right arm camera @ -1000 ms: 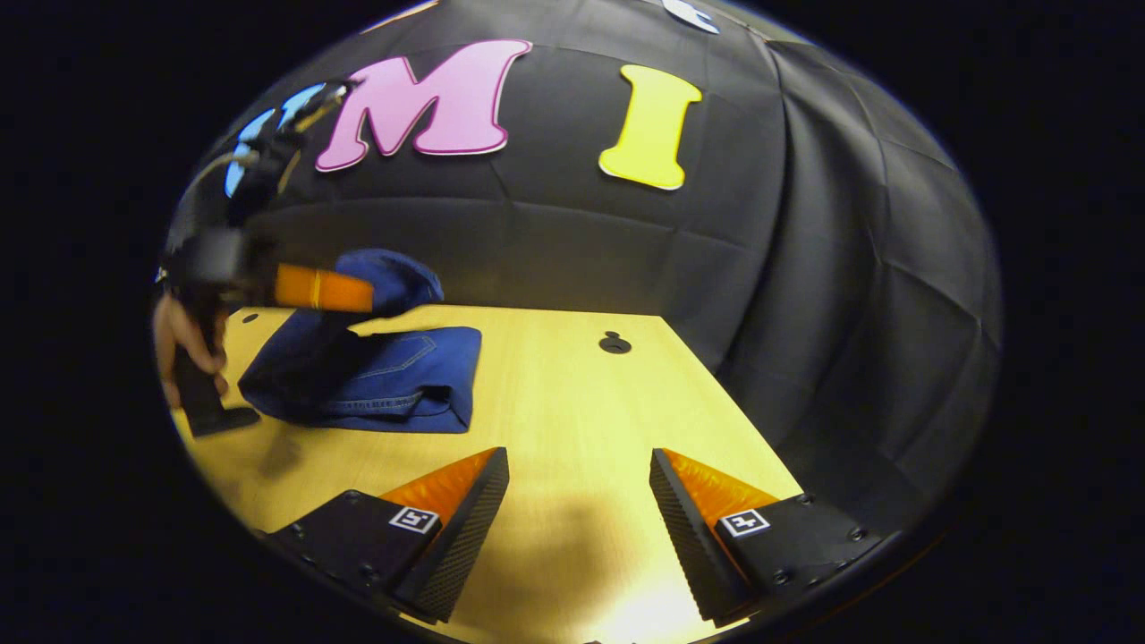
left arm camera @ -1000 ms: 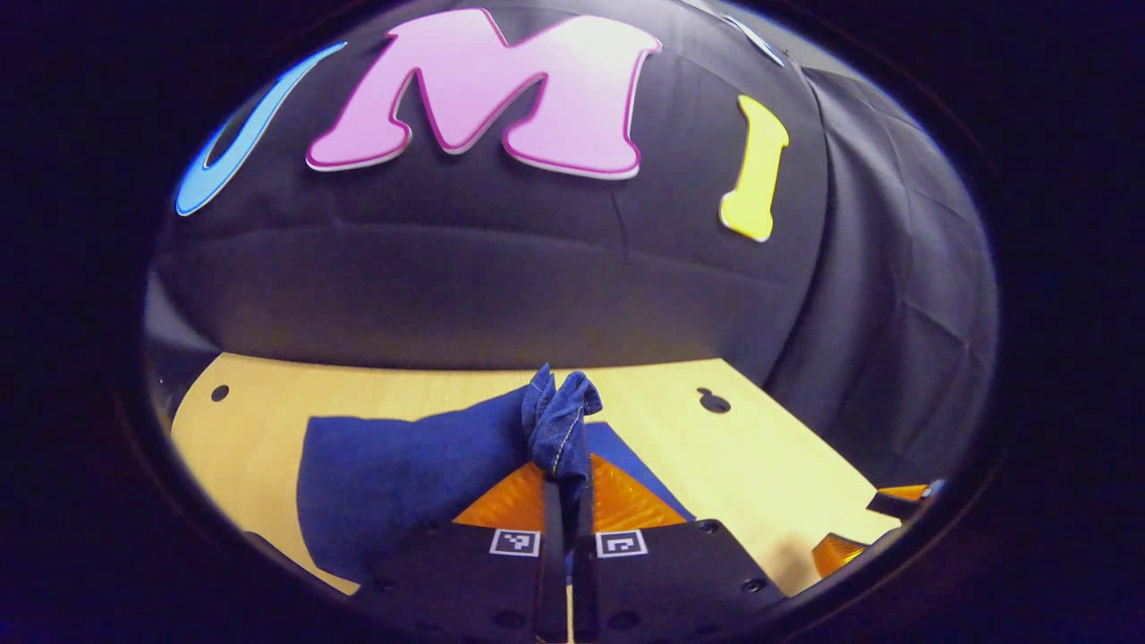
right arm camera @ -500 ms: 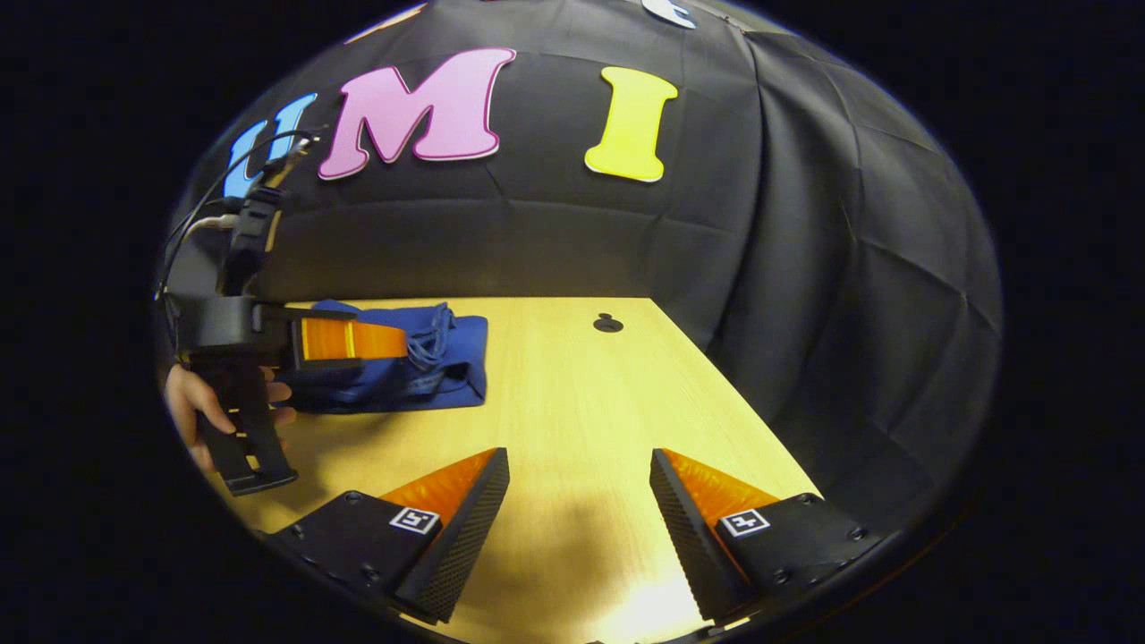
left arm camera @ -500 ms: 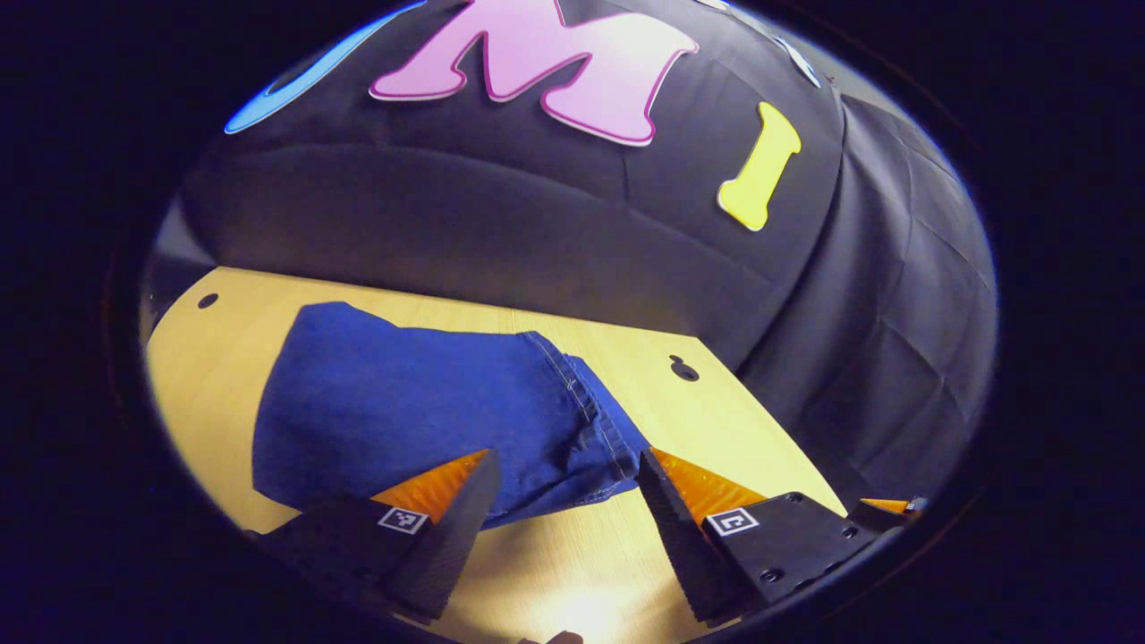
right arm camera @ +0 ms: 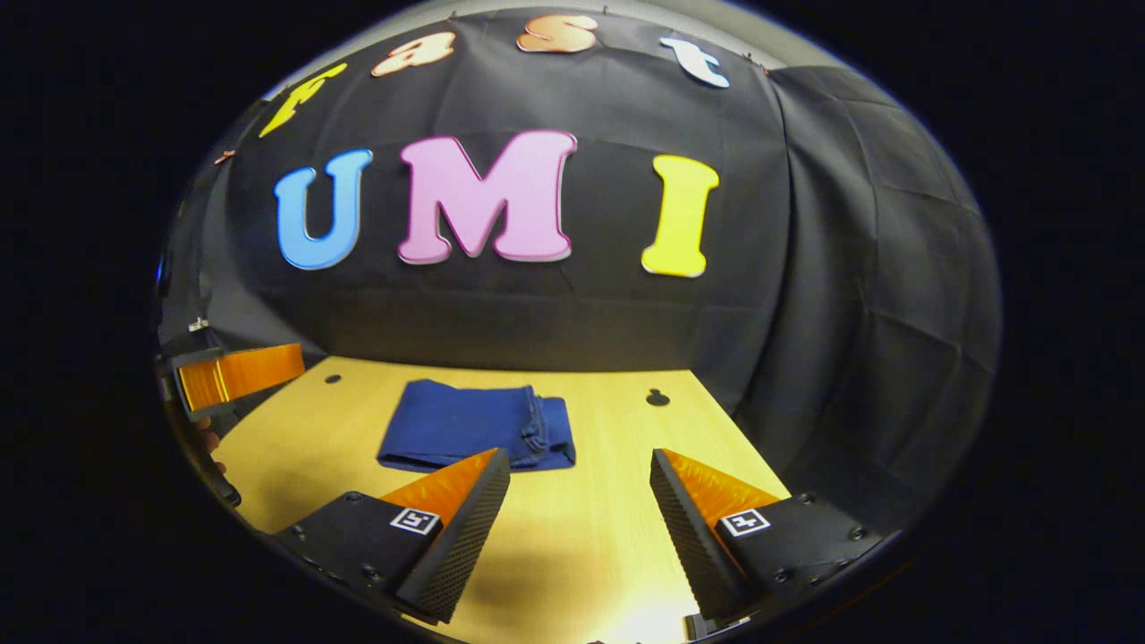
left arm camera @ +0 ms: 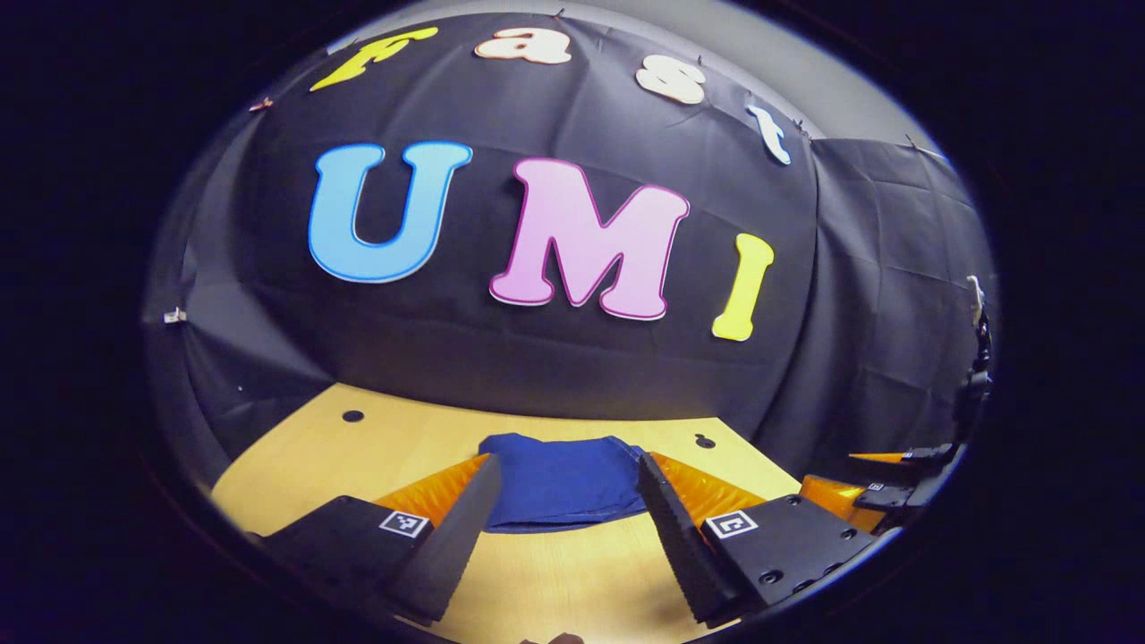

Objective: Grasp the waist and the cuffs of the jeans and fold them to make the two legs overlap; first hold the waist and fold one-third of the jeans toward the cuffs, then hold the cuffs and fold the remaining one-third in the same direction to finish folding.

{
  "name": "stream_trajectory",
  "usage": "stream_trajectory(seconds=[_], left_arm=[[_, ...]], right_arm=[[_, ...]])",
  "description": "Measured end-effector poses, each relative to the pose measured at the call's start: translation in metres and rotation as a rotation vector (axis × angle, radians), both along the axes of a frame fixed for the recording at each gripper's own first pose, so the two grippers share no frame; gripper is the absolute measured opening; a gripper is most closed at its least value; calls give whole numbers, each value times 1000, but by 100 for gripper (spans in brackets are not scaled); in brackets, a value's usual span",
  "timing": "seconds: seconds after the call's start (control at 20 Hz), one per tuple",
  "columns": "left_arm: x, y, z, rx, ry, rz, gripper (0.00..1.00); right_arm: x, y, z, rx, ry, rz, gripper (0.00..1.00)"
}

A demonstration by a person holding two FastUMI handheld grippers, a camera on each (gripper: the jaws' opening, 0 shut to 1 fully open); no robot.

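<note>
1. Since a second ago we released the folded blue denim jeans [right arm camera: 465, 425]; they lie flat mid-table on the pale wooden table [right arm camera: 608, 447].
2. Soft, weighty cloth; we'd grasp seams or cuffs.
3. Left gripper [left arm camera: 564, 501] and right gripper [right arm camera: 580, 496] both gape wide, empty.

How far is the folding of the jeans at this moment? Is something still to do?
It looks finished. The jeans lie on the table as one compact folded packet, with the cuffs on top toward its right end. Nothing is in hand: the left gripper and the right gripper are both open, off the cloth. Nothing plainly remains, except perhaps squaring the edges.
</note>
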State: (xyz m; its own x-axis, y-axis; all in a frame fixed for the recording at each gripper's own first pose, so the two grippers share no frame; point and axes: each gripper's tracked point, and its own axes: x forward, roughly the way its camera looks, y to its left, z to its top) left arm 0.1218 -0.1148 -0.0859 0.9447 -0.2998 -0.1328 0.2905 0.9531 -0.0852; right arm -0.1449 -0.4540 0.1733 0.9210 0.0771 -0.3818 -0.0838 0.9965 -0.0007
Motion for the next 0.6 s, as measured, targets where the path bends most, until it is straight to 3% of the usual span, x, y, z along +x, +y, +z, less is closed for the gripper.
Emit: stream_trajectory(seconds=[0.3,0.55,0.6], left_arm=[[-75,67,73,-22,-98,88,96],[-124,100,89,-41,-170,179,96],[-134,104,84,-29,-173,190,96]], right_arm=[[-45,23,107,24,-194,35,96],[-94,26,127,51,-251,17,100],[-104,27,125,61,-245,10,97]])
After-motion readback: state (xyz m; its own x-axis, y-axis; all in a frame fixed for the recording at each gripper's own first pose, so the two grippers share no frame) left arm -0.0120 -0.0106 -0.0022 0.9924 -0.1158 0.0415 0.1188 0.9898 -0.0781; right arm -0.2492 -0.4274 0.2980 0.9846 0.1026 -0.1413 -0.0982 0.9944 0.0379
